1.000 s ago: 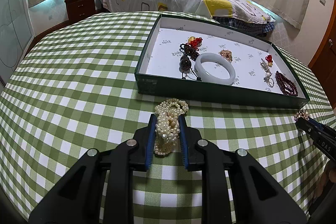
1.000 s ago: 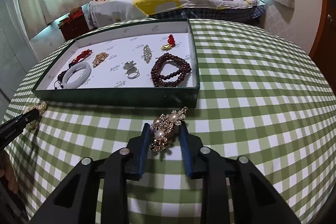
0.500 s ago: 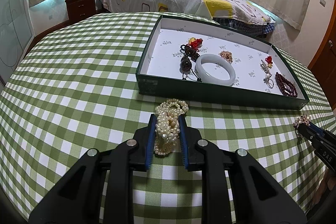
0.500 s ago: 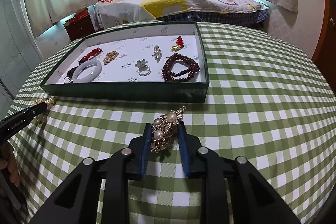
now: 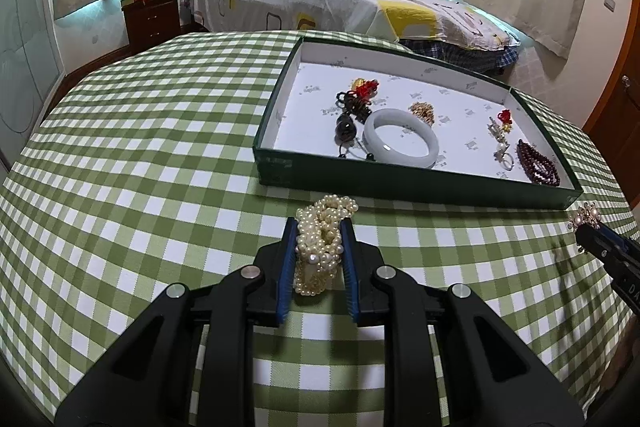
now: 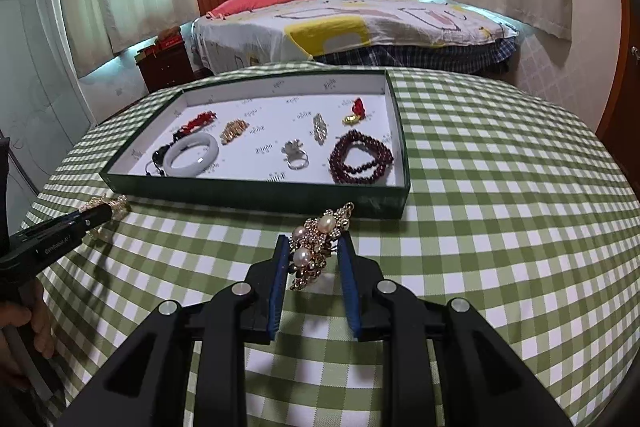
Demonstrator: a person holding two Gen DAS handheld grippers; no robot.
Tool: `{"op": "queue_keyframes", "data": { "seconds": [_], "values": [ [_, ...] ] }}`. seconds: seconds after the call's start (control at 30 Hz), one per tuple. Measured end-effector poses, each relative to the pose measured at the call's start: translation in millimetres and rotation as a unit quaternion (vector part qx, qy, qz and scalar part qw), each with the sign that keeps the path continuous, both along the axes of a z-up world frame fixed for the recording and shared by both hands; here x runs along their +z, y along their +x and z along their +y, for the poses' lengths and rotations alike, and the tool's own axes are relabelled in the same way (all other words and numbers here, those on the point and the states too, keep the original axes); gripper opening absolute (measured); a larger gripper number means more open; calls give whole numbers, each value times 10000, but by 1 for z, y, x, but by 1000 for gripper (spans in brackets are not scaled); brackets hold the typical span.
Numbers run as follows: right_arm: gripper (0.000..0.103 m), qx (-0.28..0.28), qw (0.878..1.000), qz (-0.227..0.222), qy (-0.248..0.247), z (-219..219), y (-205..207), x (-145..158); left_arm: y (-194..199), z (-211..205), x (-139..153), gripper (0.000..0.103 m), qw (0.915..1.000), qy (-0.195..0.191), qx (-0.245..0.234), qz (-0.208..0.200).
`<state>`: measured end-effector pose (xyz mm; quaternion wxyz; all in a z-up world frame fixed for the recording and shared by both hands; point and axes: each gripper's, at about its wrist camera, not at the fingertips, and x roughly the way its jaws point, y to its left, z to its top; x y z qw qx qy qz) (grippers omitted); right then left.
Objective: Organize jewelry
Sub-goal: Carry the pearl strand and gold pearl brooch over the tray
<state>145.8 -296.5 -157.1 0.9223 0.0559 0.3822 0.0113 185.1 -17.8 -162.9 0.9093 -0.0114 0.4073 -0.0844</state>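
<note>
My left gripper [image 5: 319, 231]: blue pads clamped on a pearl strand [image 5: 322, 242], cream, bunched in loops, held above the green-checked cloth [image 5: 132, 187] just short of the tray [image 5: 400, 183].

My right gripper [image 6: 313, 245]: pads closed on a brooch [image 6: 316, 243], gold filigree set with three pale pearls, near the tray's front wall.

Tray, dark green with white lining, holds: white bangle [image 5: 401, 143], maroon beads [image 6: 360, 163], ring [image 6: 296, 157], red charm [image 6: 357, 105].

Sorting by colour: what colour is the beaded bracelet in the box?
Dark red beaded bracelet, clearest in the right wrist view.
</note>
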Motion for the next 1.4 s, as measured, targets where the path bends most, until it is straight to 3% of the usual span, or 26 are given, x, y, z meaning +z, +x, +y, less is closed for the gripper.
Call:
{"op": "queue_keyframes", "data": {
  "seconds": [0.4,0.8,1.13,1.4],
  "values": [
    [26,107,9992,-390,-42,6,3,28,-1,-13,33,21,9991,-168,-226,-326],
    [26,154,9965,-812,-151,7,37,59,25,-37,67,21,9958,-264,-434,-767],
    [26,228,9941,-1027,-250,12,84,73,69,-56,75,21,9947,-191,-513,-869],
    [26,233,9945,-1010,-154,14,125,65,115,-77,66,21,9951,-16,-585,-793]
  ]
}}
